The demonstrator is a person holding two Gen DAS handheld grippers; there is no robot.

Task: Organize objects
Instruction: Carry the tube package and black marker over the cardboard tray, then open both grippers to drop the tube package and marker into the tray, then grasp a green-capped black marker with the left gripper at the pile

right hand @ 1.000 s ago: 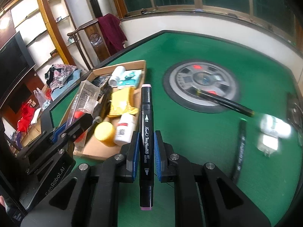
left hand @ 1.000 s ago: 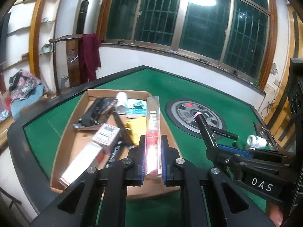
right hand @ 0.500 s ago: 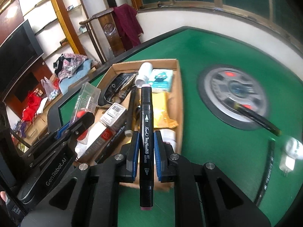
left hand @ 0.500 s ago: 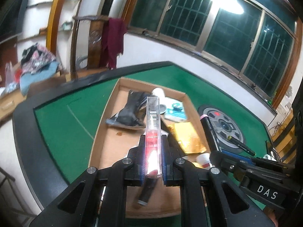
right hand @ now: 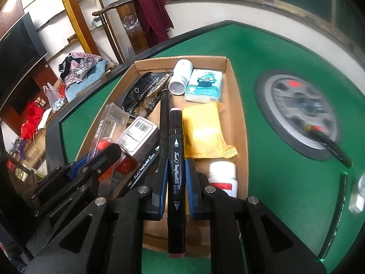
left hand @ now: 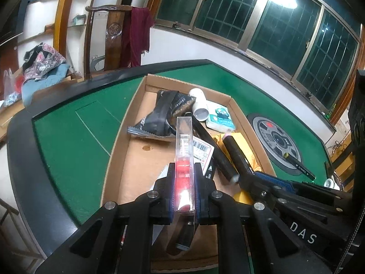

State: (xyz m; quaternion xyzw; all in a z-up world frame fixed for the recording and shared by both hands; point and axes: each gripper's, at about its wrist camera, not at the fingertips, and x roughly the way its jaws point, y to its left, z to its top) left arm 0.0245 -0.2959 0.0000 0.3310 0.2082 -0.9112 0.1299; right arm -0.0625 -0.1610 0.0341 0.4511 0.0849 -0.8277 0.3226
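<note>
My left gripper (left hand: 184, 173) is shut on a clear plastic case with a red item inside (left hand: 184, 150), held over the near half of the cardboard tray (left hand: 127, 118). My right gripper (right hand: 175, 166) is shut on a black art marker with pink ends (right hand: 176, 159), also above the tray (right hand: 237, 105). In the right wrist view the left gripper (right hand: 100, 157) and its clear case (right hand: 109, 123) show at the left. In the left wrist view the right gripper (left hand: 253, 175) and its marker (left hand: 232, 153) show at the right.
The tray holds a black pouch (right hand: 141, 91), a white tube (right hand: 180, 77), a tissue pack (right hand: 204, 86), a yellow packet (right hand: 205, 130), a barcoded box (right hand: 139, 137), a white bottle (right hand: 222, 175) and dark markers. Another marker (right hand: 328, 146) lies on the round centre plate (right hand: 296, 111) of the green table.
Both grippers have moved left and down, from above the green felt and tray edge to over the tray, still holding their items. The view has swung toward the tray's left side.
</note>
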